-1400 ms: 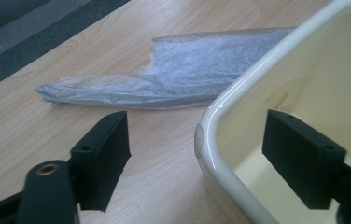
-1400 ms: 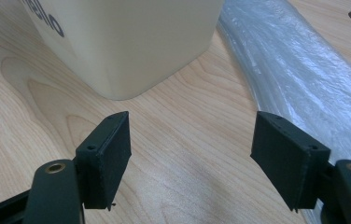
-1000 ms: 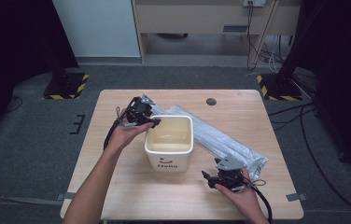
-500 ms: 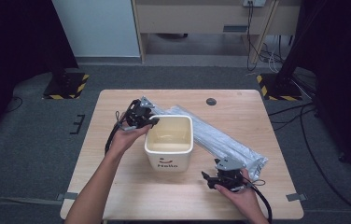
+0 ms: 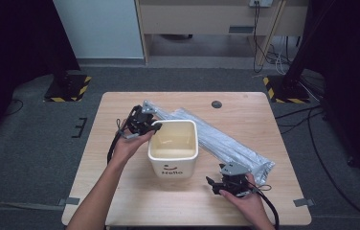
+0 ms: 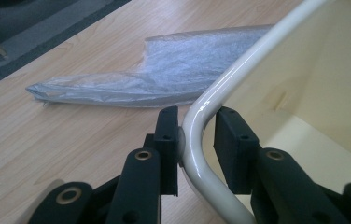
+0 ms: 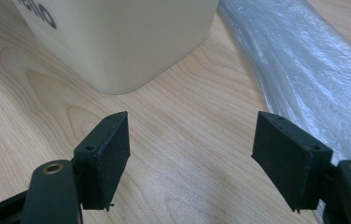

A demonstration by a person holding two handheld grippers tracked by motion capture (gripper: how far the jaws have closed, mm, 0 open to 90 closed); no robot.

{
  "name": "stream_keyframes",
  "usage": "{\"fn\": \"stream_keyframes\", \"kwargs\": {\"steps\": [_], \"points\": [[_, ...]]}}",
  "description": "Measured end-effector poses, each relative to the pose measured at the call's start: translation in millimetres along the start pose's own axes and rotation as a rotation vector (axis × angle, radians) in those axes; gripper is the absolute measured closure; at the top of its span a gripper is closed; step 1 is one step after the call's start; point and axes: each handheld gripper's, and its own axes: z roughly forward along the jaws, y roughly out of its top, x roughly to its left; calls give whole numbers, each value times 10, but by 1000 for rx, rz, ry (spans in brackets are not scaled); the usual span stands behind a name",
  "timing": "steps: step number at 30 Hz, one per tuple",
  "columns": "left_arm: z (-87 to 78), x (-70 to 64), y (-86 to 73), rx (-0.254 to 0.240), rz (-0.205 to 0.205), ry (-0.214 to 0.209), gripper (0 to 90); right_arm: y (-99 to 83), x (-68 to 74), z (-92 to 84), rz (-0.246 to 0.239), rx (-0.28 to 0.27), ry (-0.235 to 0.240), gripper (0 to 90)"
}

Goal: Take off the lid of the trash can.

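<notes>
So at the left of the high view, the left claw (image 5: pixel 150 125) sat at the back-left corner of the cream bin (image 5: pixel 174 155), the one with "Hello" printed on its front. Its jaws had just been closing, and in the left gripper view they straddled the bin's rounded rim (image 6: pixel 200 140): the outer jaw was pressed against the outside of the rim, while the inner jaw inside the bin looked to have a thin sliver of gap, so hard to say if it was a firm pinch yet. The bin itself stood upright around the middle of the wooden worktop (image 5: pixel 120 191), nothing visible inside it. Behind and to the right of the bin lay a long clear plastic bag (image 5: pixel 235 148), stretched diagonally from the back-left toward the front-right, passing right by the bin's back edge. Farther right, near the front edge of the worktop, the right claw (image 5: pixel 216 184) was in the person's hand, low over the wood, jaws spread wide with nothing between them. In the right gripper view it pointed at the bare worktop between the bin's lower corner and the bag. A small dark round thing (image 5: pixel 217 104) sat near the far edge.
</notes>
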Motion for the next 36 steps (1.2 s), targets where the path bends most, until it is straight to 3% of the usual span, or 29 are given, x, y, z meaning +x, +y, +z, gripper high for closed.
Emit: {"fn": "stream_keyframes", "kwargs": {"steps": [9,12,20,29,36], "points": [[-23,-20,-1,-30,11,6,705,-2,7,6,3,2,-1,267],[-86,-32,14,-47,-7,18,707,-3,3,5,4,3,-1,267],[-225,-22,51,-78,-2,16,713,-1,0,1,3,0,-2,267],[-347,18,94,-94,0,-9,730,-2,15,7,10,2,0,269],[-517,67,94,-133,-24,-48,736,10,17,-6,5,-21,-1,274]]}}
